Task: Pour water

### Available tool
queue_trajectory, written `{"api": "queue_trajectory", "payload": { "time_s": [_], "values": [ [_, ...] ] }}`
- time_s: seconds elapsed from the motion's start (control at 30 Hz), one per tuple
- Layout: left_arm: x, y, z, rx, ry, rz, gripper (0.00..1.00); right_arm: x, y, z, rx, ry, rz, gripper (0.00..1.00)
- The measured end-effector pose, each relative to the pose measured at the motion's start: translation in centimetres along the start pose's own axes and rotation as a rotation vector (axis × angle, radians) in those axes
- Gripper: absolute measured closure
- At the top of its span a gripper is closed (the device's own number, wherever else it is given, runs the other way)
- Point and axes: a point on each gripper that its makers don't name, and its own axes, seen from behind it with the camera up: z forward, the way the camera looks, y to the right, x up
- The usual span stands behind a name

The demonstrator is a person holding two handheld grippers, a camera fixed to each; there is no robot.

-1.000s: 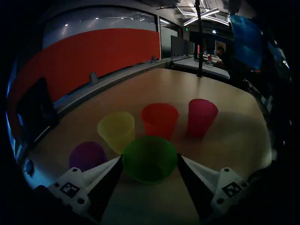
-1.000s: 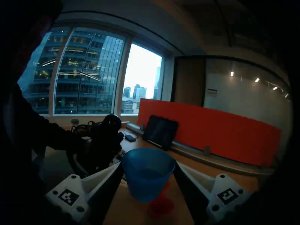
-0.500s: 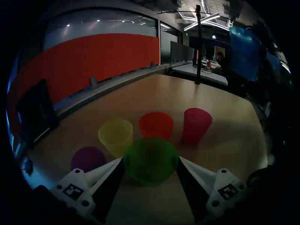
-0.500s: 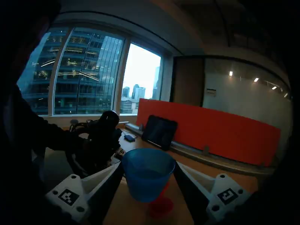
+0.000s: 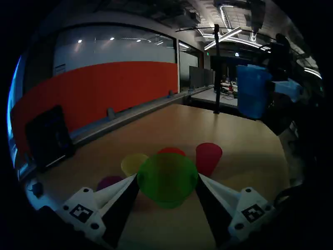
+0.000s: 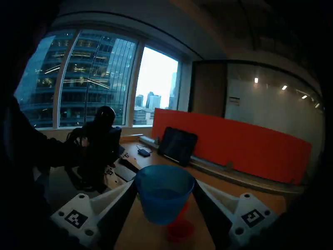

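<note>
Left gripper view: our left hand-held gripper [image 5: 166,177] clasps the green cup [image 5: 167,186], upright.
Behind it: we count purple cup [image 5: 109,182], yellow cup [image 5: 134,162], red cup [image 5: 171,150] and magenta cup [image 5: 208,156] on the table [image 5: 233,137].
Right gripper view: our right hand-held gripper [image 6: 164,188] grips the blue cup [image 6: 163,202], water inside.

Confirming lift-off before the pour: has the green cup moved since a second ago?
Yes: the green cup rose, away from the red cup on the table, now mostly hidden behind its rim.

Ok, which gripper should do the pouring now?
Right. The right gripper holds the blue cup upright, with what looks like water inside. The left gripper holds the green cup, which looks empty, so it probably suits receiving.
</note>
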Motion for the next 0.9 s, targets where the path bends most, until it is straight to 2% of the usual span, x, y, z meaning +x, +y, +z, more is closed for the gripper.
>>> {"api": "queue_trajectory", "payload": {
  "time_s": [0.37, 0.6, 0.9],
  "values": [
    [3.4, -0.8, -4.2, 0.029, 0.113, -0.021, 0.12, 0.5, -0.4, 0.6, 0.007, -0.002, 0.008, 0.07],
    [5.0, -0.7, -6.3, 0.033, 0.169, -0.019, 0.12, 1.0, -0.9, 1.0, 0.016, 0.003, 0.004, 0.07],
    [6.0, -0.1, -8.5, 0.042, 0.204, 0.006, 0.12, 1.7, -1.6, 1.4, 0.031, 0.006, -0.004, 0.07]
  ]
}}
